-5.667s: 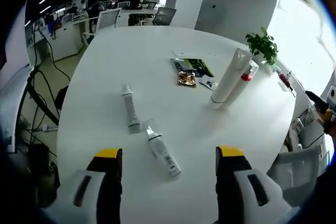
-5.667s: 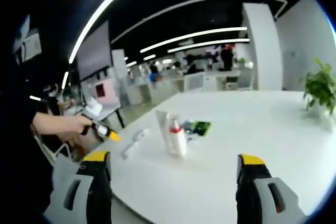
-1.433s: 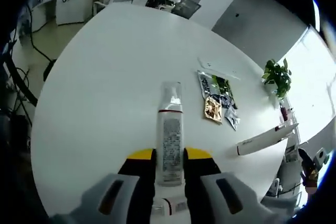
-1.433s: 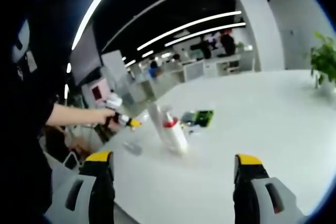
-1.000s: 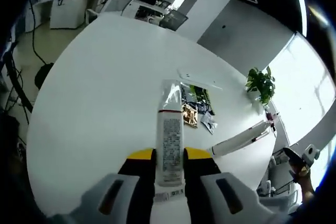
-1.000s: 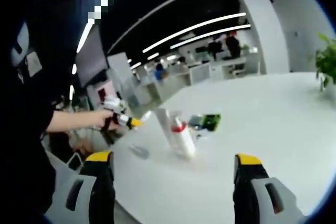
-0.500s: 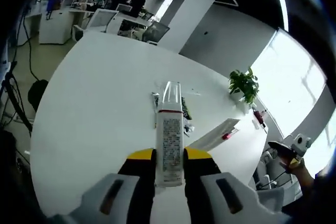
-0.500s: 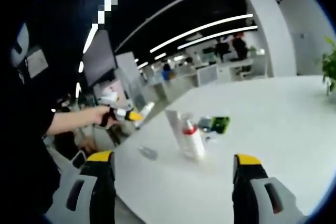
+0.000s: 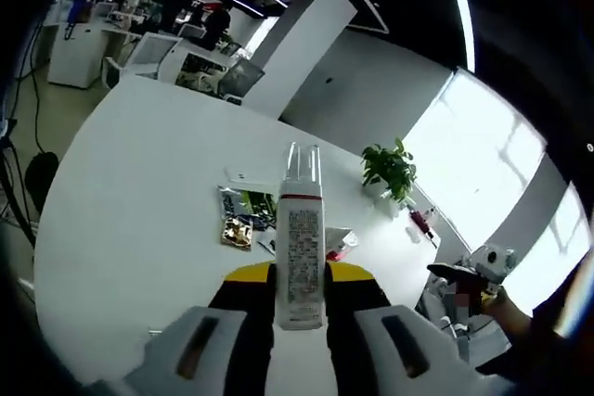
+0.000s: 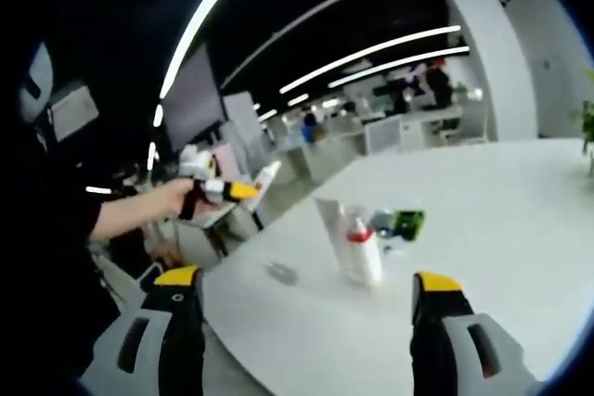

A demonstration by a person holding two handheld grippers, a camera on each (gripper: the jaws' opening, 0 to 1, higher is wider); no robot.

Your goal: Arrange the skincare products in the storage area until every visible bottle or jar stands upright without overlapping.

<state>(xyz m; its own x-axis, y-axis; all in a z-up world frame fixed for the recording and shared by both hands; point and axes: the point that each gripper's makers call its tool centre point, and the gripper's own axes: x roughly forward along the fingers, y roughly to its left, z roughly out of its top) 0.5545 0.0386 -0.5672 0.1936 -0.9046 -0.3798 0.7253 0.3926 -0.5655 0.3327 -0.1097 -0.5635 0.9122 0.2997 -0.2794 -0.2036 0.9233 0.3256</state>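
Daylight from the large bright window (image 9: 478, 150) washes out to glare in the left gripper view. Long white ceiling light strips (image 10: 371, 55) streak across a dark ceiling. The right gripper view is dimmer and soft; fisheye bending curves the edges.

Plastics and gloss around the white table

The table (image 9: 121, 229) has a smooth white top with a soft sheen. Above it, the tube (image 9: 301, 248) is matt white plastic with a clear, glassy cap and printed label, clamped between the left gripper (image 9: 299, 277) whose tips look like glossy yellow plastic over black and pale grey shells. On the table beyond the tube, the sachets (image 9: 243, 215) are shiny foil or film, crinkled. In the right gripper view, the pump bottle (image 10: 362, 249) on the table is smooth white plastic with a red collar; the right gripper (image 10: 302, 299) has the same yellow-tipped plastic finish.
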